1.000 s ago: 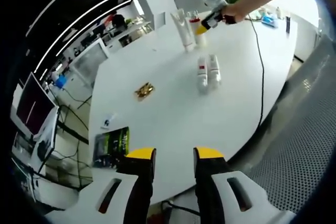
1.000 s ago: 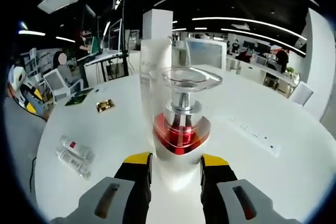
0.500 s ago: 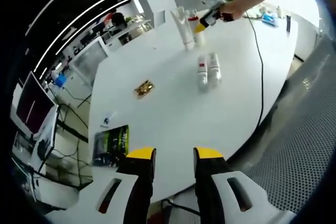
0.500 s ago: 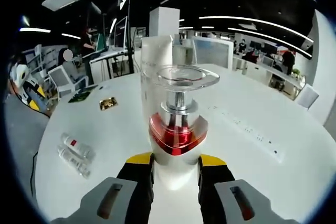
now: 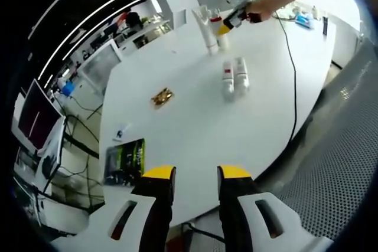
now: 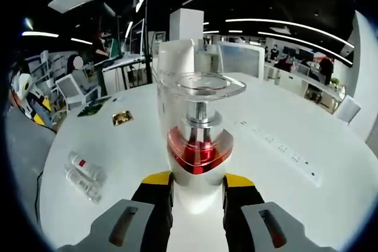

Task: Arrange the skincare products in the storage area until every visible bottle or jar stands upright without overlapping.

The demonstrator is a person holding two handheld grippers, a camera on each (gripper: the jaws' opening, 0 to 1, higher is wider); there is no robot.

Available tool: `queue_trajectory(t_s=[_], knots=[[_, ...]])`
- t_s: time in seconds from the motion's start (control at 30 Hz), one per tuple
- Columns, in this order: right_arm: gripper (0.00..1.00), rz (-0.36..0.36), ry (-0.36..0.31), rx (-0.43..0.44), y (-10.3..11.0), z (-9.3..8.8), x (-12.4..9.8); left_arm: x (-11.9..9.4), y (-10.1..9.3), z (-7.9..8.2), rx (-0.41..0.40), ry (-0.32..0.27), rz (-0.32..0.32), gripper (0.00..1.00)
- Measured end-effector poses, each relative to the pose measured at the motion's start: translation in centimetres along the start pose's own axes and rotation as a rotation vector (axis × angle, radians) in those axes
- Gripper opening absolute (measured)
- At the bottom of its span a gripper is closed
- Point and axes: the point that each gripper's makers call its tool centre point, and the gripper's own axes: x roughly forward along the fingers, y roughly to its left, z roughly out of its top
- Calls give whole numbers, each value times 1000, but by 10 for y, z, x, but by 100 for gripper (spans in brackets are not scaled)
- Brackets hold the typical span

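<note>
Right gripper view puts the right gripper (image 6: 195, 182) low in the frame with its two yellow-tipped jaws set to either side of the base of a red-bellied perfume bottle (image 6: 198, 149), whose wide clear cap sits at centre frame; the jaws look close against the base, but I cannot tell whether they truly clamp it or only flank it. A white tube (image 6: 176, 78) stands upright just behind the bottle, and two small bottles (image 6: 82, 174) lie on their sides at the lower left, side by side on the white tabletop (image 6: 295, 205). In the left gripper view the left gripper (image 5: 196, 175) hangs at the bottom of the frame, jaws parted and holding nothing, well apart from everything, while the right gripper (image 5: 236, 11) works at the top by the tube (image 5: 206, 30); the lying pair (image 5: 234, 77) sits in the upper middle and a small gold packet (image 5: 161, 95) left of centre. The chief risk, as I judge it, lies with the perfume bottle: it is top-heavy under that broad cap and gripped, if at all, very low, so a quick lift or tilt could pivot it out of the jaws. Pushing it forward could also knock the tube behind it over, since the two stand so near. The lying bottles are round and may roll when touched.
</note>
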Motion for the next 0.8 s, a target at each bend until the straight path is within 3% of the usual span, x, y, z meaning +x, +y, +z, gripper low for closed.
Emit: queue_trajectory(t_s=[0.23, 0.53, 0.63, 0.7, 0.8], knots=[[28, -11, 1, 21, -1, -1, 0, 0, 0, -1, 1, 4, 0, 34], [35, -29, 57, 111, 20, -28, -19, 0, 1, 0, -2, -1, 3, 34], [34, -23, 63, 182, 36, -37, -33, -1, 1, 0, 0, 0, 3, 34], [34, 12, 100, 208, 55, -44, -39, -1, 2, 0, -1, -3, 5, 34], [30, 82, 137, 122, 89, -44, -46, -1, 1, 0, 2, -2, 5, 34]])
